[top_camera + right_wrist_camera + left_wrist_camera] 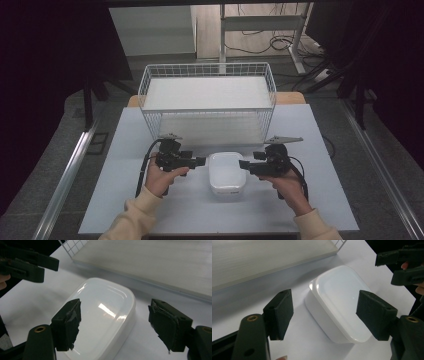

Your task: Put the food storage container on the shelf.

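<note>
A white lidded container (226,173) sits on the counter (125,150) between the two tools. The left hand-held gripper (200,161) points at its one side, jaws apart, holding nothing, its tips just short of the lid. The right hand-held gripper (243,164) faces it from the opposite side, jaws likewise spread and empty. Beyond both stands a white wire basket (207,102).
</note>
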`<action>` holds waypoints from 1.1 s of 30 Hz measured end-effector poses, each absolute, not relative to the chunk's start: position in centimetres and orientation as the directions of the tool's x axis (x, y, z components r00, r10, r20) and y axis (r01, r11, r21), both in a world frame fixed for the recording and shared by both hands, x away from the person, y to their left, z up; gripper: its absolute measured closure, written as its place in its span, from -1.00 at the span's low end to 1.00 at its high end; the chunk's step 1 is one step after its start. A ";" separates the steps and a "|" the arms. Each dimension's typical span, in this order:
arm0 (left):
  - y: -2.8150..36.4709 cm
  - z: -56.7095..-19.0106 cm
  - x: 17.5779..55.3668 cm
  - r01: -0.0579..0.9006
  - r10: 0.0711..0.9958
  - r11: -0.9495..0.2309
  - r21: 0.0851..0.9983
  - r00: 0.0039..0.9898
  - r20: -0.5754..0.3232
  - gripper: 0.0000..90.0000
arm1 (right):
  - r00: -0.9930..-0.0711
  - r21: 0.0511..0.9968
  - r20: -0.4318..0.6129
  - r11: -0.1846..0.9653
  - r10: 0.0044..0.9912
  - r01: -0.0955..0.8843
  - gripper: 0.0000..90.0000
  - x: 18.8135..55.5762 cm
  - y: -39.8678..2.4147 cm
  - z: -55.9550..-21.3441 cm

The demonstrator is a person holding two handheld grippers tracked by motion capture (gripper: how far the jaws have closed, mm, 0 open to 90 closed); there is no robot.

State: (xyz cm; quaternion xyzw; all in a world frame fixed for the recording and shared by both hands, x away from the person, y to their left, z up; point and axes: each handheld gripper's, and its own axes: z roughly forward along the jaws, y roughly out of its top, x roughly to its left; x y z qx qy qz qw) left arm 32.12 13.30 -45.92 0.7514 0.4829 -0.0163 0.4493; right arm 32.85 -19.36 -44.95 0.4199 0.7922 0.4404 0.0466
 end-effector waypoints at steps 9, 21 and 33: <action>12.7 -46.9 32.0 0.759 0.696 -0.139 0.636 0.532 -0.482 -0.35 | -0.621 0.709 0.353 0.233 0.700 0.666 -0.33 33.2 -19.7 -45.9; 12.0 -48.5 32.5 0.798 0.673 -0.112 0.592 0.500 -0.545 -0.33 | -0.585 0.662 0.422 0.206 0.692 0.721 -0.26 33.6 -19.2 -47.4; 11.4 -49.7 32.5 0.821 0.666 -0.076 0.566 0.464 -0.583 -0.19 | -0.572 0.626 0.464 0.207 0.677 0.752 -0.17 33.8 -19.1 -48.3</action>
